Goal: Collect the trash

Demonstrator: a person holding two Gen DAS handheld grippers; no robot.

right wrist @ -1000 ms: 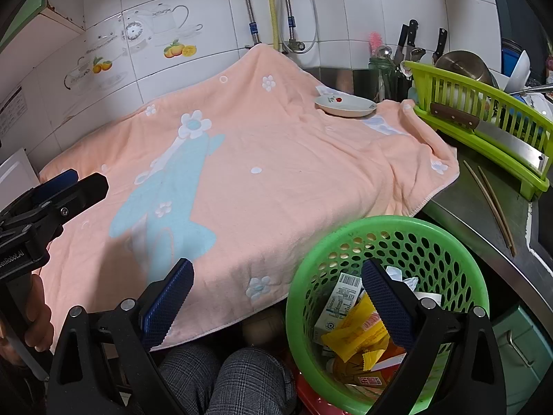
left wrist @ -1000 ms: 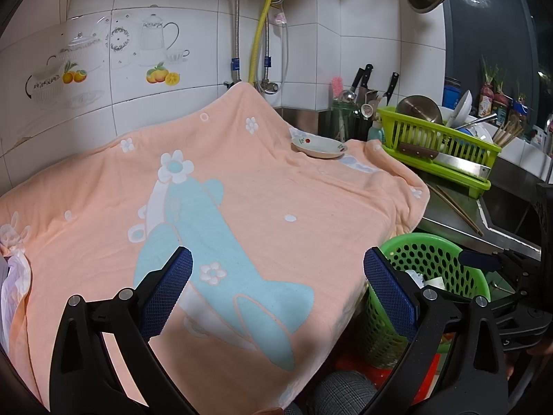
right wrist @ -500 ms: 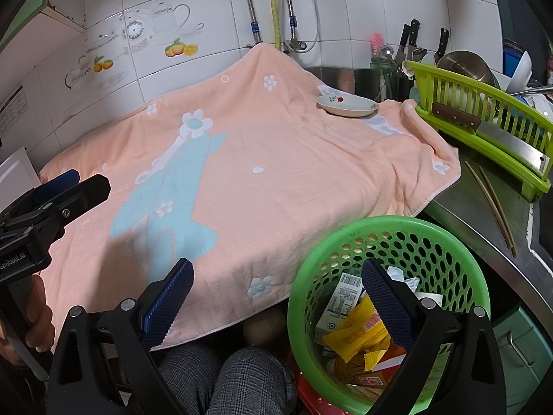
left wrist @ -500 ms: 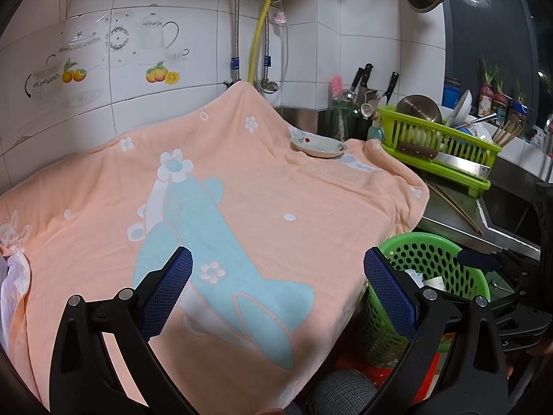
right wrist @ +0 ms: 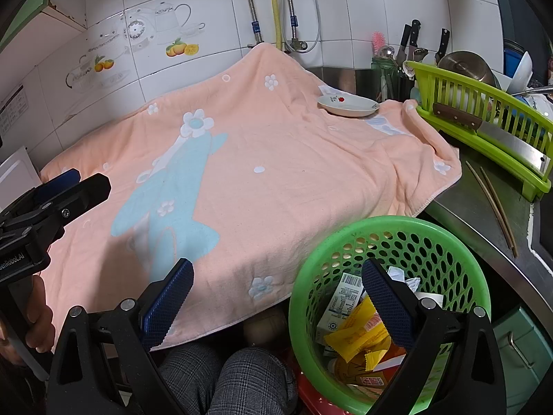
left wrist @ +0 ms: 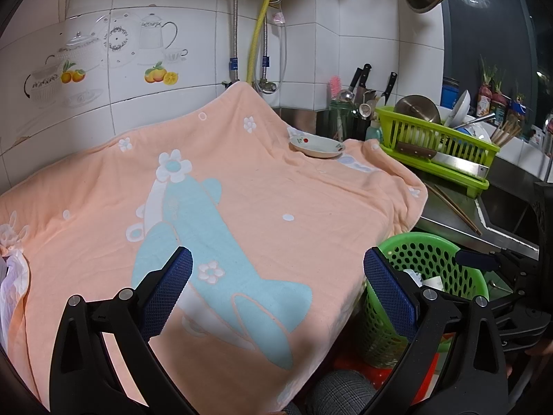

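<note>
A green mesh basket (right wrist: 446, 238) stands below the counter's front right edge and holds trash: yellow wrappers (right wrist: 359, 335), a white carton (right wrist: 340, 302) and crumpled paper (right wrist: 402, 278). It also shows in the left wrist view (left wrist: 432, 252). My right gripper (right wrist: 276, 302) is open and empty, its right finger over the basket's mouth. My left gripper (left wrist: 278, 288) is open and empty above the front of the peach towel (left wrist: 242, 186). No loose trash shows on the towel.
A small white dish (left wrist: 316, 145) sits at the towel's far right corner. A green dish rack (left wrist: 435, 141) with a cleaver, knives and utensils stands to the right, with chopsticks (right wrist: 494, 204) on the steel counter. White cloth (left wrist: 12, 276) lies at the towel's left edge.
The right wrist view has shifted slightly, with the basket a little lower and more to the right. Both grippers stay open and empty.
</note>
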